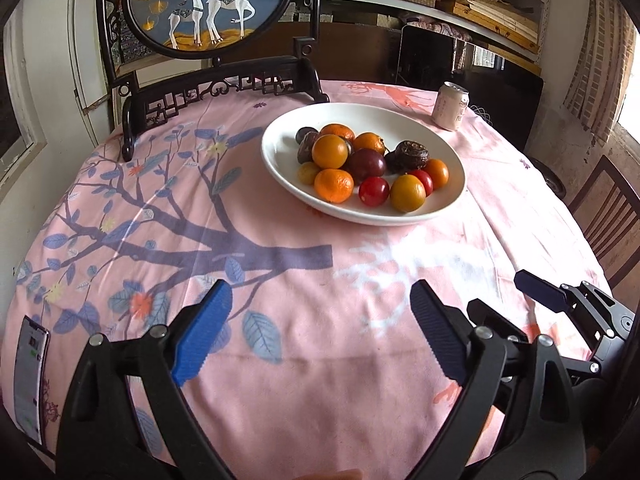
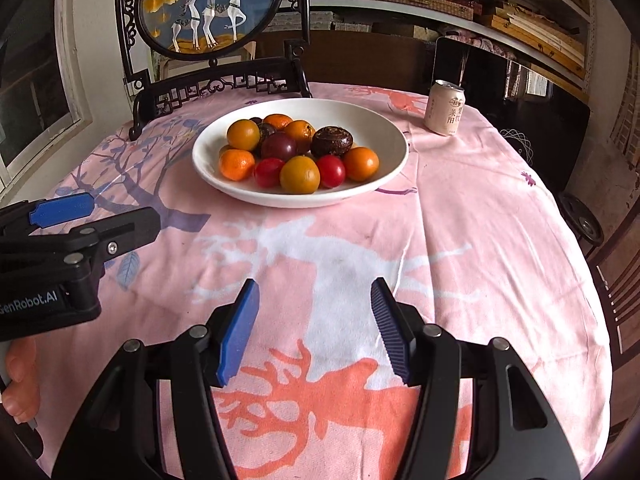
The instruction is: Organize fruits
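Observation:
A white bowl (image 1: 280,168) stands on the far half of the table and holds several fruits: orange mandarins (image 1: 333,185), red plums (image 1: 374,191), yellow-orange plums (image 1: 407,193) and dark wrinkled passion fruits (image 1: 412,155). It also shows in the right wrist view (image 2: 384,128). My left gripper (image 1: 320,300) is open and empty over the near tablecloth. My right gripper (image 2: 314,296) is open and empty, also short of the bowl. Each gripper shows at the edge of the other's view: the right one (image 1: 540,292), the left one (image 2: 64,210).
A pink drink can (image 1: 451,106) stands behind the bowl on the right. A carved dark stand with a round deer picture (image 1: 208,0) stands at the table's far left edge. A phone (image 1: 30,376) lies at the near left. A wooden chair (image 1: 608,216) stands at the right.

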